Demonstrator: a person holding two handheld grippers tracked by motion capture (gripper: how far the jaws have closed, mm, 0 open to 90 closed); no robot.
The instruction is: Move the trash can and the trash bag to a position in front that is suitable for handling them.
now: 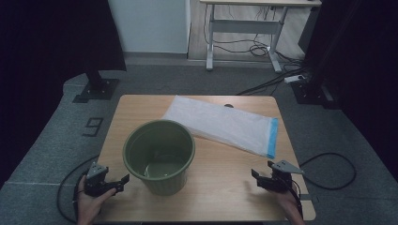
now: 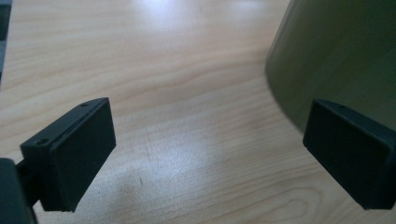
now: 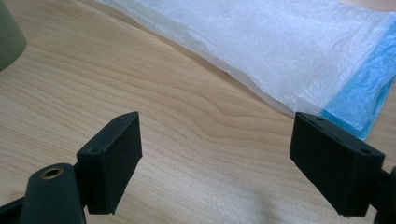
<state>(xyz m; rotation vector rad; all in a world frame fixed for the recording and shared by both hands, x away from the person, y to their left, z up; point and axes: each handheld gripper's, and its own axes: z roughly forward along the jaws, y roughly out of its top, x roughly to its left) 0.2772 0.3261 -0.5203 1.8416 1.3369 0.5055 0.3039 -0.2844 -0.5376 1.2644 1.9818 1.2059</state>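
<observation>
nothing's been started by the looks of it: bin [image 1: 159, 155] is unlined, bag [image 1: 224, 123] lies flat on worktop [image 1: 225, 183], left gripper [image 1: 116, 183] and right gripper [image 1: 257, 180] are held spread, empty.

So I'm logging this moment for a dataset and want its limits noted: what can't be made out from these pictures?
- High view: whatever lies at the bottom of the olive-green plastic bin is dim and glary; contents unclear.
- Left gripper view: the bin is cut off by the top and right edges, rim unseen.
- Right gripper view: the translucent white plastic bag with a blue end runs past the frame; its opening can't be told.
</observation>
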